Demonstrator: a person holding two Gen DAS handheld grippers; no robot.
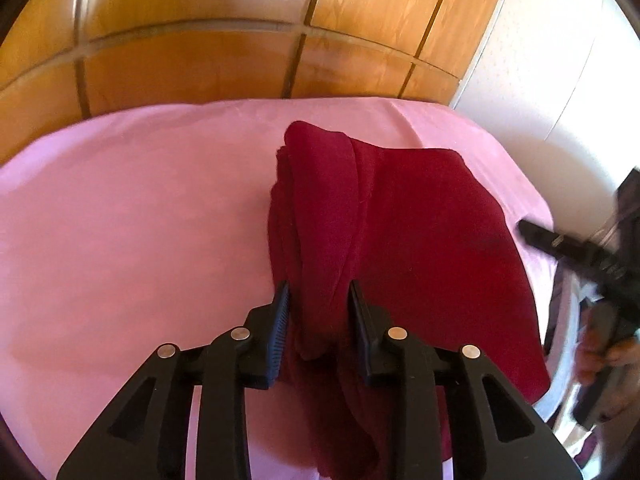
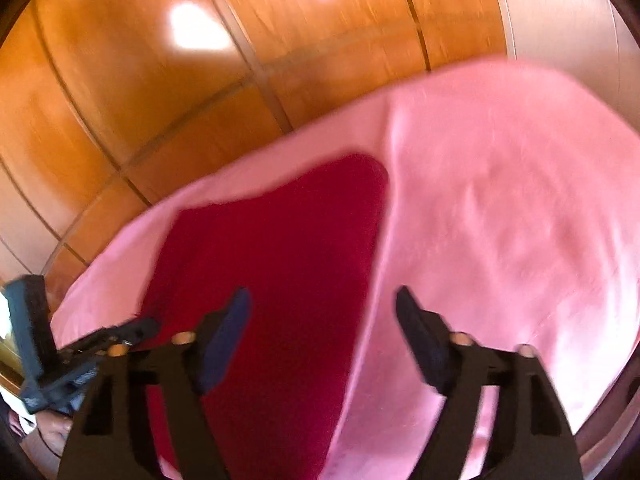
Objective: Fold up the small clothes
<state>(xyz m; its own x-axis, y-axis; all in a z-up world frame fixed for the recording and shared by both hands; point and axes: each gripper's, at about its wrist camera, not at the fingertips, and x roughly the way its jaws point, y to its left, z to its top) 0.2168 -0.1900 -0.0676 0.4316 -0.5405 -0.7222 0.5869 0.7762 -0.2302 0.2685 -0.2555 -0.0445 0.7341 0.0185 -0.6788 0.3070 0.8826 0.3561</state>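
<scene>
Here the left gripper [image 1: 318, 292] has its fingers closed in on a bunched fold of the dark red garment [image 1: 400, 240], the ribbed pads [image 1: 282, 320] pressing the cloth from both sides so that a thick roll of fabric stands up between them. The right gripper [image 2: 322, 300] is spread wide with nothing between its fingers; it hovers over the garment's right border, one finger above the red cloth and the other above the pink sheet [image 2: 500, 220]. That view is blurred. The garment lies on the pink sheet that covers the worktop, towards its far right corner in the left wrist view, and its right part lies flat and smooth while its left side is gathered into several soft lengthwise folds. Behind the worktop's far edge stand wooden panels [image 1: 200, 60].
</scene>
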